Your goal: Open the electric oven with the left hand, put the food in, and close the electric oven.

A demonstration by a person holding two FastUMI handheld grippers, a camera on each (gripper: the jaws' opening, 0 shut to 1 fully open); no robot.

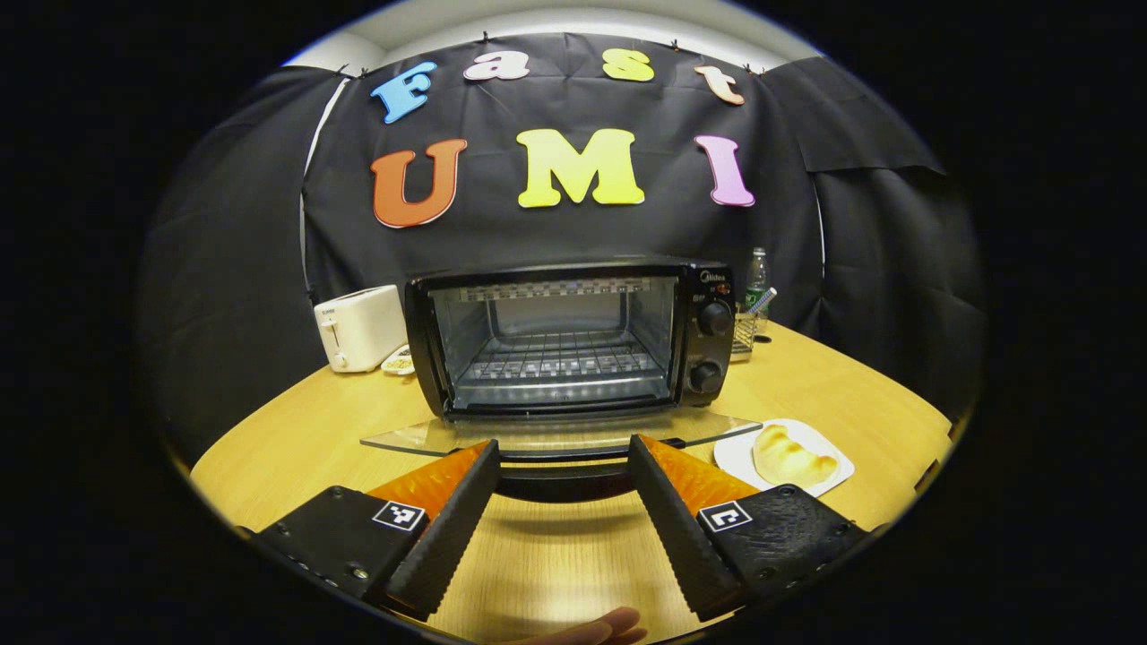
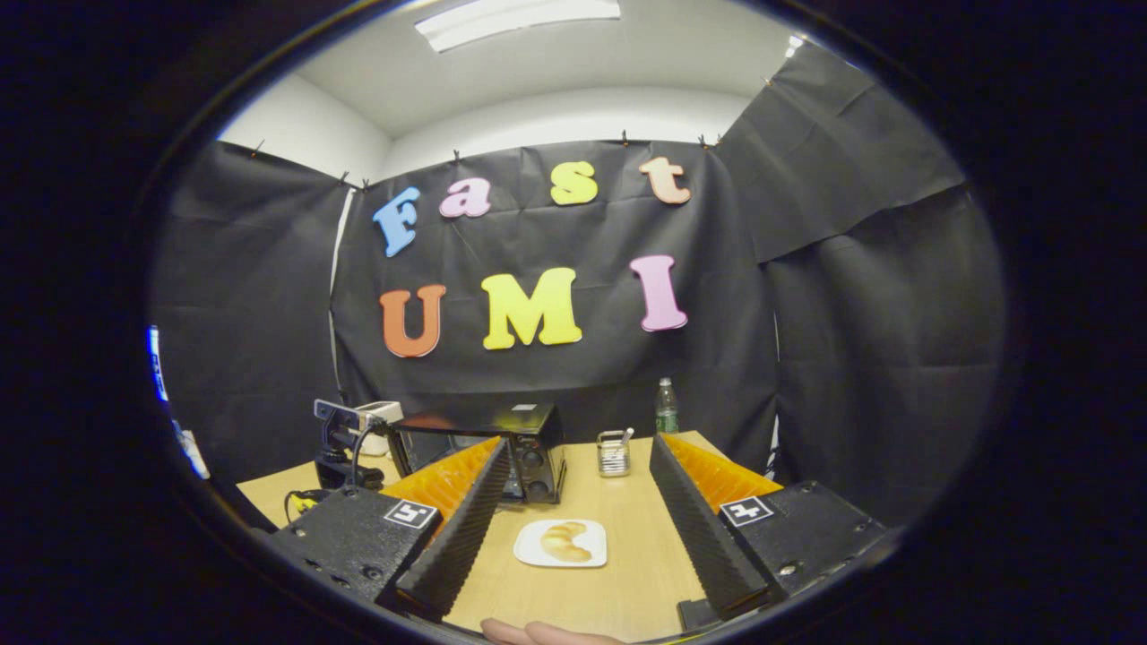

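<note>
The electric oven stands on the wooden desk with its front facing the left tongs, its long side running left to right and its two knobs on the right. Its glass door is folded down flat, the handle edge lying between the spread fingers of the left tongs, which are released and grasp nothing. The wire rack inside is bare. To the right of the door a croissant lies on a white plate, its long axis slanting from near-right to far-left. In the right gripper view the right tongs are also released, held apart above the desk, with the plate between and beyond their fingers. A white toaster sits left of the oven.
</note>
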